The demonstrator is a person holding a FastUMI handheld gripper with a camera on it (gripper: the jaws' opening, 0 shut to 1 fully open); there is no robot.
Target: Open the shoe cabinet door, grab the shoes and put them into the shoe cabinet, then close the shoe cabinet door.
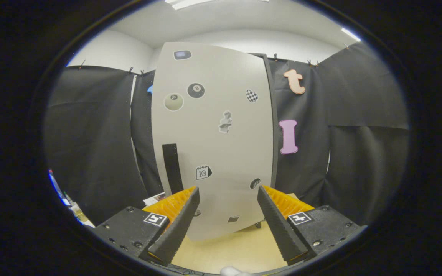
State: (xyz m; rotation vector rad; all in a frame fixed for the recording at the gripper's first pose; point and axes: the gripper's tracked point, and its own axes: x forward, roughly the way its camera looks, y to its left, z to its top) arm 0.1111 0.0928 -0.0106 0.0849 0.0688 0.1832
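Note:
A tall pale grey shoe cabinet [213,138] stands straight ahead on a light wooden surface [240,249]. Its door is closed and carries several small stickers. A black vertical handle [172,168] sits on the door's lower left side. My gripper [228,193] is open, with nothing between its two black ribbed fingers [180,224]. The fingers point at the lower part of the door, and the handle lies just beyond and above the left finger. A sliver of something white [234,271] peeks out low between the fingers, too little of it to name.
Black cloth walls [90,145] hang behind and on both sides of the cabinet. Some papers or small items [154,199] lie low to the left of the cabinet. The cabinet's dark right side edge [274,126] runs close to the cloth.

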